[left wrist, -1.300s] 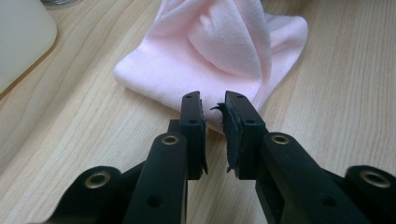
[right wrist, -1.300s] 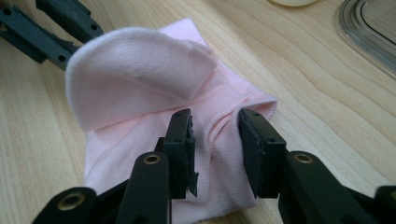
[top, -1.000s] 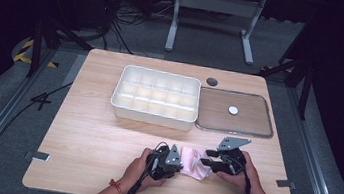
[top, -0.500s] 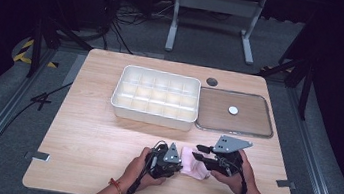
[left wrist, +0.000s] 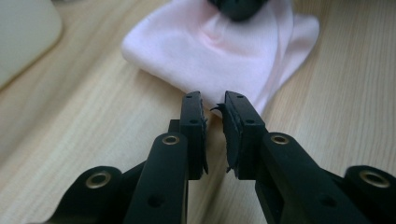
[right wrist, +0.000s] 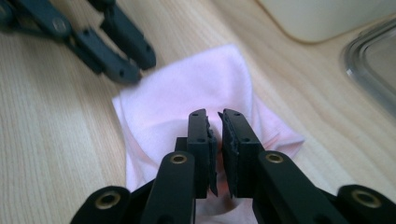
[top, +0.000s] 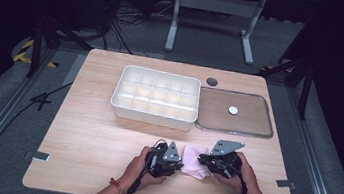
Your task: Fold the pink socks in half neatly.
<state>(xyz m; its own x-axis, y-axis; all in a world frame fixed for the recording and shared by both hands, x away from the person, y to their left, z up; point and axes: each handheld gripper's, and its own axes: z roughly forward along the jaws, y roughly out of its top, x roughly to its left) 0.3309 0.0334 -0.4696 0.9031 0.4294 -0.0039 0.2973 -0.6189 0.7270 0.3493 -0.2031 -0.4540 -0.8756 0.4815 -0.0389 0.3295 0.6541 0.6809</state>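
A pink cloth [top: 193,162] lies crumpled on the wooden table [top: 93,142] near its front edge, between the two hand-held grippers. My left gripper [top: 179,165] comes at it from the left, its jaws [left wrist: 214,105] nearly together and pinching the cloth's [left wrist: 219,51] near edge. From the right, my right gripper [top: 205,162] reaches over the cloth [right wrist: 187,98]; its jaws [right wrist: 213,116] have just been closing and now pinch a raised fold, with pink fabric showing between the pads. The left gripper [right wrist: 133,70] shows at the top left of the right gripper view, at the cloth's far corner.
A white tray [top: 153,118] with several compartments stands at the middle back of the table. A shallow clear lid [top: 234,132] with a small white disc [top: 233,110] lies to its right. A dark round hole [top: 212,81] sits behind them.
The right gripper's jaws, wide apart earlier, have closed on the cloth, and the gripper has shifted slightly left over it. The left gripper has stayed put.
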